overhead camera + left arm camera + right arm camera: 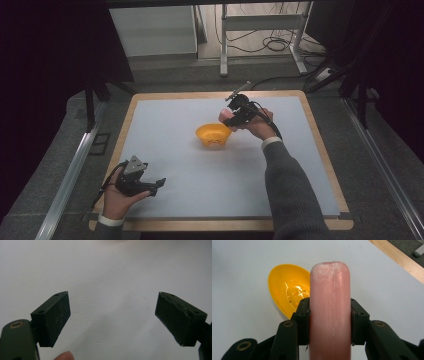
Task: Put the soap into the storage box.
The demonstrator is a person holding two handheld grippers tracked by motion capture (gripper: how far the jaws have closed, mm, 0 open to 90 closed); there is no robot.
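While your right gripper (329, 322) has its jaws clamped on the pink sausage (330, 307), one pad on each flank, carry it the last bit until it hangs squarely over the yellow bowl (213, 136). In the high view the sausage (227, 119) sits at the bowl's far right rim, above it and just off centre, so judge the drop point from there, not from the right gripper view, where the bowl (287, 293) lies off to the left of the sausage. Tip the rounded end down towards the hollow and lower before you let go; a round, smooth piece will likely roll or bounce out if it is released high. Open the jaws slowly. Keep your left gripper (112, 315) parked on the grey mat (200, 170) near the front left corner, jaws wide and empty; it could steady the bowl should it skid.
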